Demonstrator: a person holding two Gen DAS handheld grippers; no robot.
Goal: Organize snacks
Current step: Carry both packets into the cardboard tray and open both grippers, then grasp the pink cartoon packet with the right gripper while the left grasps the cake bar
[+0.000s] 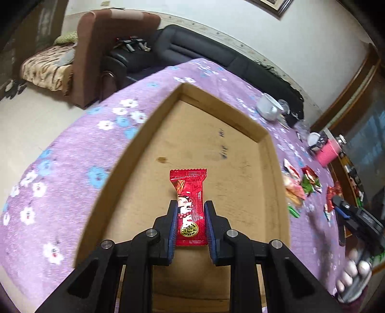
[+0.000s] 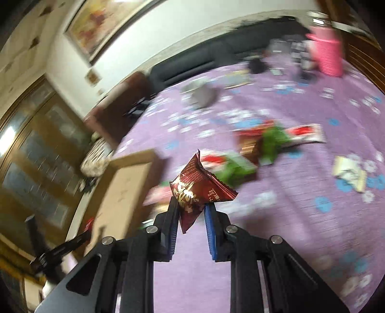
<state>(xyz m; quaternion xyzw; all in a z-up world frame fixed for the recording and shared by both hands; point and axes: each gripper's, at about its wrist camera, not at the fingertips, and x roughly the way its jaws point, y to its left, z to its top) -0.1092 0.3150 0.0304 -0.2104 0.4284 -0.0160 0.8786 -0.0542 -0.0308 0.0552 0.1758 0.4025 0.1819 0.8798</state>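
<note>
Left gripper point(image 1: 190, 204): closed on a red candy packet point(image 1: 190, 207), held over the floor of a shallow cardboard tray point(image 1: 134, 154) on the purple flowered tablecloth point(image 1: 60, 168). Right gripper point(image 2: 191, 204): clamped on a dark red snack packet point(image 2: 197, 185), held above the cloth beside the tray's right edge. Only the left wrist view shows the tray's inside; only the right, blurred, shows the loose snack pile point(image 2: 264, 144) spread widely. Pink basket point(image 2: 327, 57) and metal cup point(image 1: 268, 109) near the table's far edge.

A brown armchair point(image 1: 101, 48) and dark sofa point(image 1: 204, 45) stand against a white wall point(image 1: 216, 14); pale floor point(image 1: 31, 115), framed painting point(image 2: 105, 24), glass-fronted wooden cabinet point(image 2: 31, 149)
</note>
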